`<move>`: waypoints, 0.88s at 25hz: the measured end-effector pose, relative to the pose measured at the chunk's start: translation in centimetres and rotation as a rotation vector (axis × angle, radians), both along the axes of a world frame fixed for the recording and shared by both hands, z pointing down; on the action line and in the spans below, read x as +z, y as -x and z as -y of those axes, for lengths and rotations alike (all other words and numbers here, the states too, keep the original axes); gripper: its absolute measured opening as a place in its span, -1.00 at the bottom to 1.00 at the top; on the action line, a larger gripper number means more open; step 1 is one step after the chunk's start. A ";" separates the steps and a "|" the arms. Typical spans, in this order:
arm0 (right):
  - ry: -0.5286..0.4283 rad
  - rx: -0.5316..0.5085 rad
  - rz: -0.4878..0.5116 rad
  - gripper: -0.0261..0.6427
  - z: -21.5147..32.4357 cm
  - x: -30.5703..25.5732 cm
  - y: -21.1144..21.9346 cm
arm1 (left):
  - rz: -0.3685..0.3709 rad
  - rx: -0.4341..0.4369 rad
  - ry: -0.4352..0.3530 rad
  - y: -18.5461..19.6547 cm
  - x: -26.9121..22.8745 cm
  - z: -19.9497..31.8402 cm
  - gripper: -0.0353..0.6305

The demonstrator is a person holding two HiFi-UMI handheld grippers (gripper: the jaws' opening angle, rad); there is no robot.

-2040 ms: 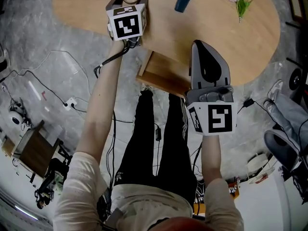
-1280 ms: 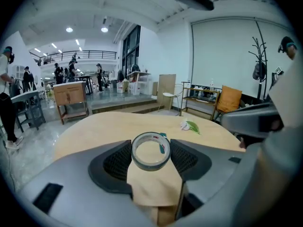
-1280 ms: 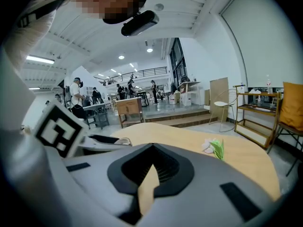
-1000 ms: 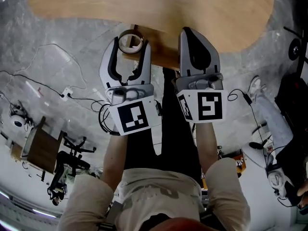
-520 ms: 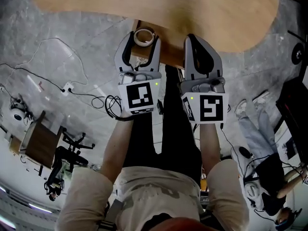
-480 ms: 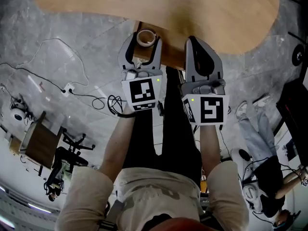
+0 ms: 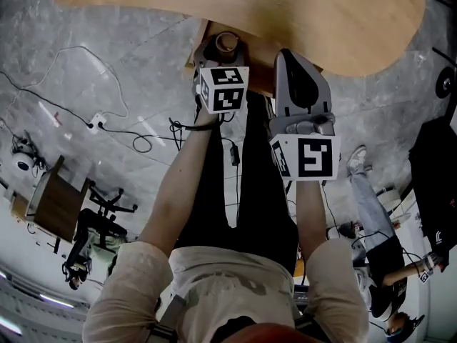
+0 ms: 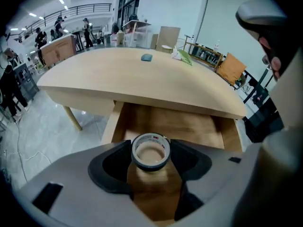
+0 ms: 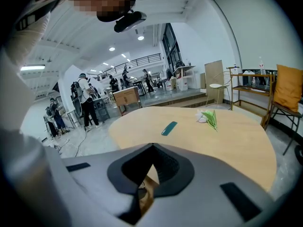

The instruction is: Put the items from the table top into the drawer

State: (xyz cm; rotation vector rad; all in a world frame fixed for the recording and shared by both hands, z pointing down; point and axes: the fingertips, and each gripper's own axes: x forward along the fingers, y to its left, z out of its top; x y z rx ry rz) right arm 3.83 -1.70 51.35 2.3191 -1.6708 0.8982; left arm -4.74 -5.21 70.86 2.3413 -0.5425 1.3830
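- Now clamped in the left tool (image 8: 150, 148): a black-sided roll of tape (image 8: 150, 165) (hole facing up), over the open wooden drawer (image 8: 189, 126) under the oval wooden desk (image 8: 142, 74).
- Alongside, right tool (image 9: 152, 146) with jaws together, gripping nothing.
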 end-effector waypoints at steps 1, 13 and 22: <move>0.001 -0.004 0.001 -0.91 0.1 0.1 0.1 | 0.005 -0.003 0.004 -0.3 0.2 0.2 -0.09; 0.002 -0.003 0.013 -0.91 0.2 1.0 0.3 | 0.057 -0.050 0.030 -1.3 3.0 0.8 -0.09; -0.001 0.002 0.007 -0.91 0.1 0.9 0.4 | 0.039 -0.094 0.021 -1.3 2.7 0.9 -0.09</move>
